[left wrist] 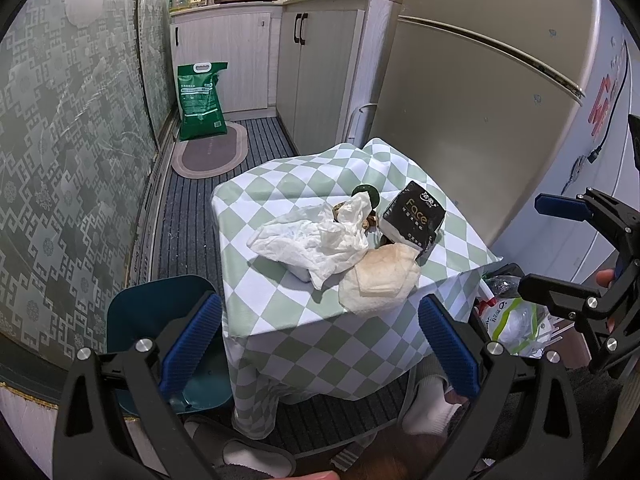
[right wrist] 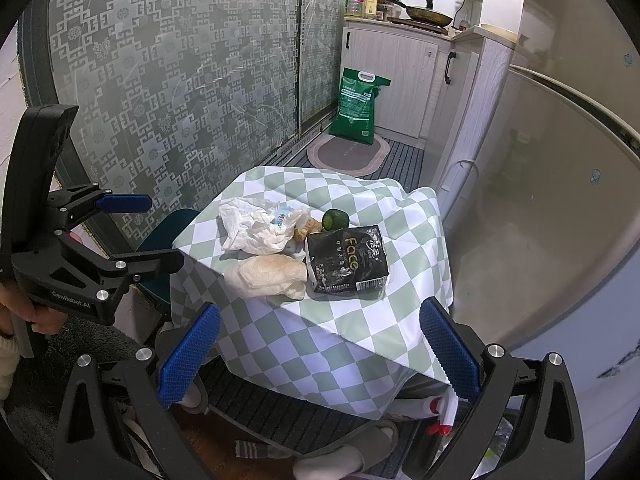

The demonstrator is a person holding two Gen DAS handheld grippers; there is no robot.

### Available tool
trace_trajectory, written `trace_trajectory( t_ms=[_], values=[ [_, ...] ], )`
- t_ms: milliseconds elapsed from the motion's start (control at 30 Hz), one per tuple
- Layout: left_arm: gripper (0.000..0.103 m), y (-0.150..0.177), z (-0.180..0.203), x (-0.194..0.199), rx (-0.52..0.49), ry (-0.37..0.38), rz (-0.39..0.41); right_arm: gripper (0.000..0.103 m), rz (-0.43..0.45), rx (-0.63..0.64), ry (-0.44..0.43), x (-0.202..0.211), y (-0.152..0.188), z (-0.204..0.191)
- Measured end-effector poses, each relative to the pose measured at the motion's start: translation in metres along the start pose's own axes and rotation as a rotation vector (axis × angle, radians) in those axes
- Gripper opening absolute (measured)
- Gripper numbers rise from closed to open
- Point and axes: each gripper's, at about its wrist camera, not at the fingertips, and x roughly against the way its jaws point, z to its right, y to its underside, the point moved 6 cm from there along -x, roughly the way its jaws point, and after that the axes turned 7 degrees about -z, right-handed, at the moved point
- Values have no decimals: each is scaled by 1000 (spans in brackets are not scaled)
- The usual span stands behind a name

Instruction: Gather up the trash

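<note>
A small table with a green-and-white checked cloth (left wrist: 280,304) (right wrist: 344,344) holds the trash. A crumpled white tissue (left wrist: 312,240) (right wrist: 256,228) lies beside a stained, balled tissue (left wrist: 380,284) (right wrist: 268,276), a black "Face" tissue pack (left wrist: 414,216) (right wrist: 348,260), a green round fruit (left wrist: 366,194) (right wrist: 336,218) and brown scraps (right wrist: 308,228). My left gripper (left wrist: 320,348) (right wrist: 132,232) is open and empty, short of the table's near edge. My right gripper (right wrist: 320,356) (left wrist: 548,248) is open and empty, also short of the table.
A trash bag (left wrist: 508,316) with wrappers sits on the floor right of the table. A blue stool (left wrist: 160,312) (right wrist: 168,232) stands at the table's left. The fridge (left wrist: 480,100) stands close behind. A green sack (left wrist: 202,100) leans on cabinets. Slippered feet (right wrist: 344,452) are below.
</note>
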Motion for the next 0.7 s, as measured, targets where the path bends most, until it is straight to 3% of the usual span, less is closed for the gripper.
trace_trajectory(
  t_ms=[700],
  values=[
    [100,6,1,3,7,0,1,100,2,0,-1,0,-1,-2]
  ],
)
